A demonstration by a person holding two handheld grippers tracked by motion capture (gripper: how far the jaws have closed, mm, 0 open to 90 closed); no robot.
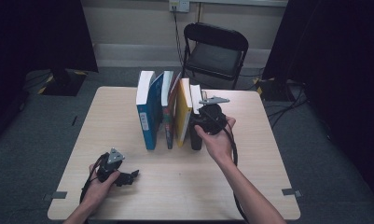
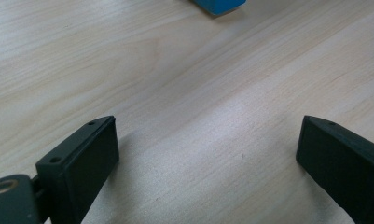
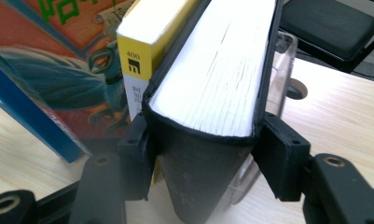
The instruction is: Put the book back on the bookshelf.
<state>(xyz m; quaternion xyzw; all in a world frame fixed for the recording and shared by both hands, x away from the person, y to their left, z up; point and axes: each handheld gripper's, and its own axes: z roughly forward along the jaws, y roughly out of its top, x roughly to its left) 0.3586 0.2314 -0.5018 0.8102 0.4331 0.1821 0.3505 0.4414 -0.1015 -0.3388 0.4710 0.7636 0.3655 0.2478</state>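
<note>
- We found the right claw point(image 3: 201, 154) clamped on the spine end of the black hardcover book point(image 3: 212, 74), one jaw against each cover; in our judgement this grip suits drawing it out of the row.
- The black book stood upright at the right end of a row on the table point(image 1: 250, 158), just beside the yellow book point(image 3: 147, 28), with a clear plastic bookend point(image 3: 283, 70) at its far side, apparently bracing the row.
- The left claw point(image 2: 208, 154) stood wide and empty, low over bare table near the front left, held clear of the work.
</note>
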